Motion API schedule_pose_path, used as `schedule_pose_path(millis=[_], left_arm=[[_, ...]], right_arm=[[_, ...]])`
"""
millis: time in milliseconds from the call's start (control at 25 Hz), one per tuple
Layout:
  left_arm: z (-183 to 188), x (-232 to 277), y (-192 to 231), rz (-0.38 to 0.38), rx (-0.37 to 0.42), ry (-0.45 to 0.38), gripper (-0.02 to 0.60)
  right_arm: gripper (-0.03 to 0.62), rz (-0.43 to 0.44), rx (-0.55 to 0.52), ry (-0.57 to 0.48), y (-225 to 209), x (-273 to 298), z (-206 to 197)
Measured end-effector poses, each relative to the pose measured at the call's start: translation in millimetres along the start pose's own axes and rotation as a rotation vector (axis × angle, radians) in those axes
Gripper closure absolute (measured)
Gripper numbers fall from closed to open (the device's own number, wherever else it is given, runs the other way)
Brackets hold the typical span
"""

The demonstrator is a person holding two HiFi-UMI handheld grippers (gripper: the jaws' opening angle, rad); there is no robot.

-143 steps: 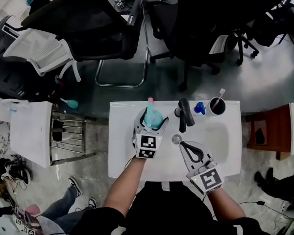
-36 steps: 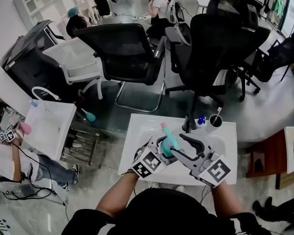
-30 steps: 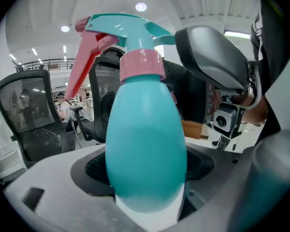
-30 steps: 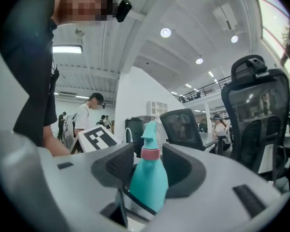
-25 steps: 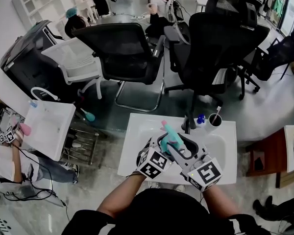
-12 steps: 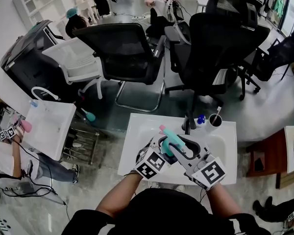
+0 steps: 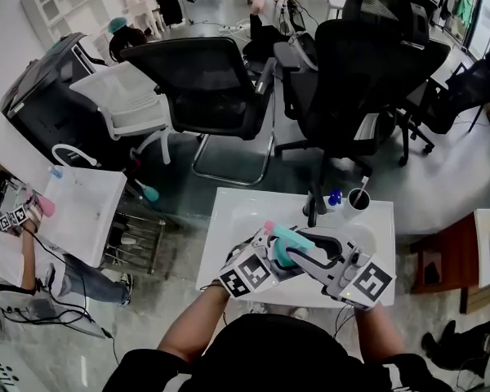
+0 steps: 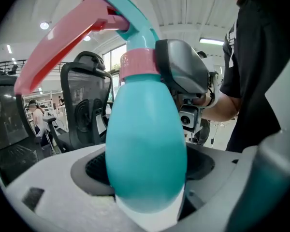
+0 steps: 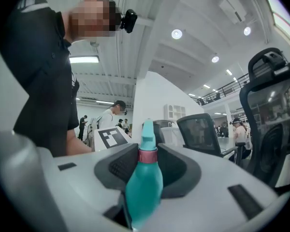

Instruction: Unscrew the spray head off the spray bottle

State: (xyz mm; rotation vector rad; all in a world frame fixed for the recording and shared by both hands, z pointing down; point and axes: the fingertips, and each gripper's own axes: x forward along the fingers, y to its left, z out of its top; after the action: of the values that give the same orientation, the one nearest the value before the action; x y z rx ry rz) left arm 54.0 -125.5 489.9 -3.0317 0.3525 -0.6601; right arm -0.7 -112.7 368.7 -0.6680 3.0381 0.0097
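The teal spray bottle (image 7: 289,242) with its pink trigger (image 7: 269,228) hangs tilted over the white table (image 7: 229,239). My left gripper (image 7: 271,250) is shut on the bottle's body (image 8: 145,149), which fills the space between its jaws. My right gripper (image 7: 299,246) comes in from the right; its jaws have just been closing and now press on the pink collar (image 9: 147,155) below the spray head. In the left gripper view one grey pad (image 8: 183,74) of the right gripper lies against that collar (image 8: 137,64). The pink trigger (image 8: 63,37) points up and left there.
At the table's far edge stand a black faucet (image 7: 313,207), a small blue thing (image 7: 334,197) and a dark cup (image 7: 358,200) with a toothbrush. Black office chairs (image 7: 204,80) stand beyond the table. A second white table (image 7: 77,211) is at the left.
The right gripper has closed onto the bottle's collar and its marker cube has swung to the right. Both grippers have lifted a little, and the bottle now lies flatter, head toward the left.
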Motion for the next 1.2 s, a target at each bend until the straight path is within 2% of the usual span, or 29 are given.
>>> schedule_pose_path(millis=[400,520,640,800,880,1000,1200], left_arm=[[13,-7,-12,-0.086,0.036,-0.022,0.175],[11,-5,-19,-0.111,0.048,-0.021,0.175],[5,-3,-7,-0.046,0.003,-0.001,0.175],[-8,-7,27,0.119,-0.138,0.014,0.175],[-15,-12,42,0.193,-0.202,0.022,0.175],[-21,-16,53,0.247,-0.231,0.046,0.175],[-27,-14,53,0.275,-0.229,0.081,0.175]], right_arm=[[0.461,0.116,0.031,-0.054,10,-7,7],[0.459,0.139,0.022,-0.042,11,-8,6],[0.454,0.048,-0.034,-0.016,3,-3,2],[0.425,-0.163,-0.032,-0.021,-18,6,-1],[0.427,-0.236,-0.031,-0.051,-24,7,1],[0.464,-0.270,-0.048,-0.042,-23,10,-2],[0.462,-0.298,-0.042,0.030,-25,17,-13]])
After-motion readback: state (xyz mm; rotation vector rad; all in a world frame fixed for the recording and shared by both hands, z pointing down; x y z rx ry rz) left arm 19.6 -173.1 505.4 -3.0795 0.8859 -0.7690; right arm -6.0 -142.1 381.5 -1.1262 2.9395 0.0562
